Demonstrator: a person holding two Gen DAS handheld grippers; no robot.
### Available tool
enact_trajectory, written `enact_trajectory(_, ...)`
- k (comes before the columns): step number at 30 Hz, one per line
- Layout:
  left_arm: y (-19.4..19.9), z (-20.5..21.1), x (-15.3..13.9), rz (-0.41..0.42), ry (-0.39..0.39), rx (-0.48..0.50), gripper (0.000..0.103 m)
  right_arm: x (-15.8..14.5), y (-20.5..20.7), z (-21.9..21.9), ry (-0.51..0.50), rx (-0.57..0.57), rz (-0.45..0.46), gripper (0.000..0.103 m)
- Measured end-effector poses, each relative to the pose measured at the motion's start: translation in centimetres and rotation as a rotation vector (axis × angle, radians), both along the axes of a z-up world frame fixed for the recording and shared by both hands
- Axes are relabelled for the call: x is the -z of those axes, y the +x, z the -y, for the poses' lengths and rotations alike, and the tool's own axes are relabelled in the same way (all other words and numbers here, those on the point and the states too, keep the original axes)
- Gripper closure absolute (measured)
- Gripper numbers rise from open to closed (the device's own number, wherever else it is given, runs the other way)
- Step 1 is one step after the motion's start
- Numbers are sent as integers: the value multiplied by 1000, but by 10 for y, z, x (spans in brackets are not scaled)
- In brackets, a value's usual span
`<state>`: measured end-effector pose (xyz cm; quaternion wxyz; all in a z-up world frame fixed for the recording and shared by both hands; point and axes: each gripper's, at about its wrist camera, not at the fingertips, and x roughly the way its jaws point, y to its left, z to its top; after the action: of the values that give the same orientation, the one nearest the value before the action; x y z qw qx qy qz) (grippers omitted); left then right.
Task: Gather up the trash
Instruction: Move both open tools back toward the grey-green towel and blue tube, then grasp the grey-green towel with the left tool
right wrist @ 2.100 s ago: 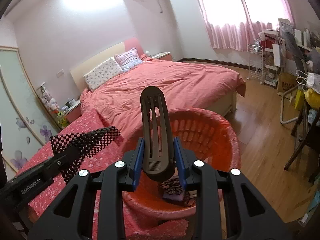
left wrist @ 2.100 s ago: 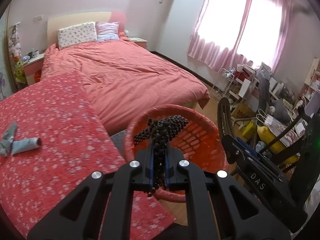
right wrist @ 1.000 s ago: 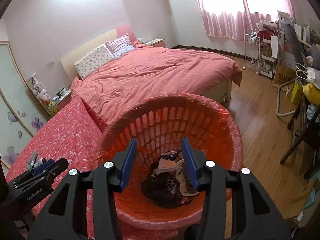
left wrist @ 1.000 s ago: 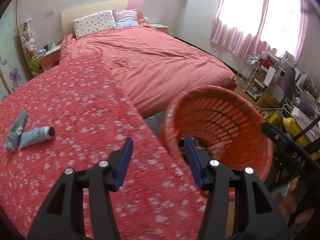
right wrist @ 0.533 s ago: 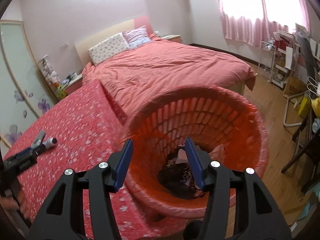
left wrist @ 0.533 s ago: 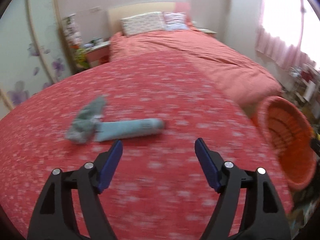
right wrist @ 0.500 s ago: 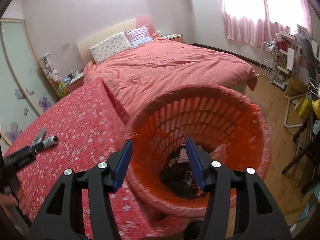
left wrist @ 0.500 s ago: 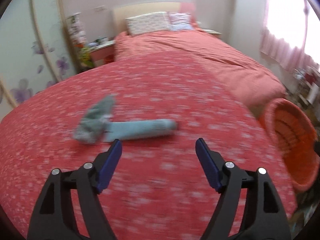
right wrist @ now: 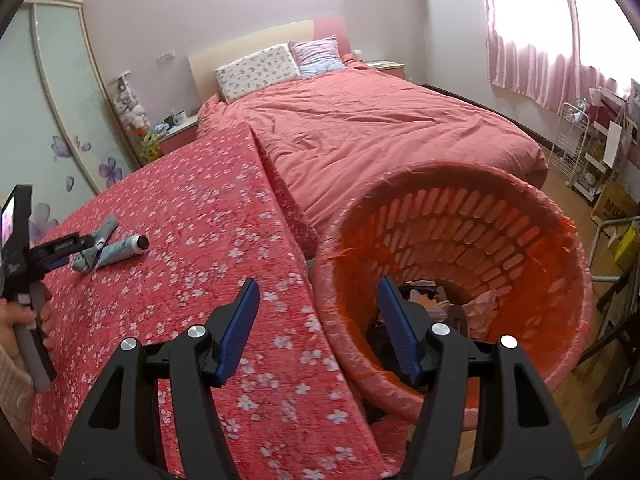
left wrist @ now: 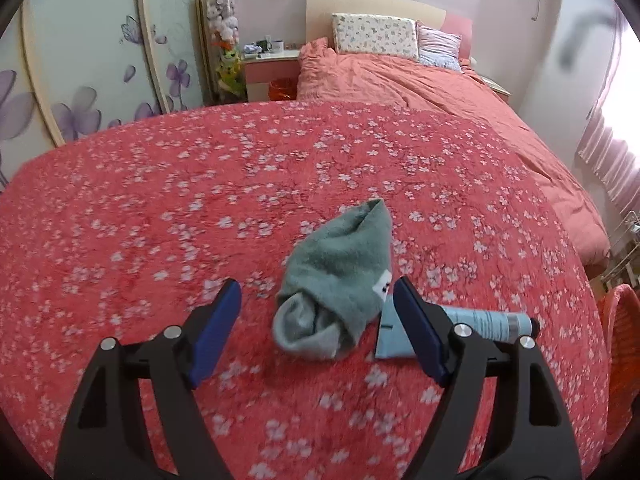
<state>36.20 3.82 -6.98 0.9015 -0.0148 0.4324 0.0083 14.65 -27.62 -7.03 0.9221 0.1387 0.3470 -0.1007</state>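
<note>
Bright daylight blows out the curtained window [right wrist: 560, 20]; fisheye edges curve, slightly blurred.

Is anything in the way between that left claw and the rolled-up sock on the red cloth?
Nothing visible. The left gripper is open and the sock lies right between its fingers; a blue tube lies beside the sock, partly behind the right finger.

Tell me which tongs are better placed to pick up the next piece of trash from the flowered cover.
Left. The left tongs are open right in front of the grey-green sock, with the blue tube beside it. The right tongs are open at the orange basket, far from both.
</note>
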Motion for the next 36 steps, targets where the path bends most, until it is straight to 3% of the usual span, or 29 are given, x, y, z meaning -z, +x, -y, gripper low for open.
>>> enact_trajectory(4,5,10,8,-16,11,15,28,1,4,-6,-4,-14,-8,41)
enact_trajectory(6,8,16,13,-30,25,24,38,1,5,-8,-7,-19,-12,41)
enact_trajectory(10,11,20,18,-24,44,25,50,2,6,-14,-8,-28,-19,41)
enact_trajectory(12,12,21,18,-21,41,24,71,2,6,-17,-10,-32,-20,41)
enact_trajectory(15,11,16,13,-19,32,21,85,-1,7,-21,-14,-41,-18,41)
enact_trajectory(23,-13,-34,3,11,66,-33,87,-5,10,-36,-19,-79,-9,41)
enact_trajectory(26,-16,-59,7,-5,78,-92,74,-5,13,-44,-22,-102,-13,41)
enact_trajectory(27,-14,-68,11,-21,56,-110,65,-5,15,-47,-22,-108,-15,41)
enact_trajectory(29,-14,-75,12,-21,31,-123,58,-5,19,-54,-24,-124,-19,41)
enact_trajectory(36,-13,-71,13,-8,51,-104,68,-10,49,-87,-34,-229,-16,41)
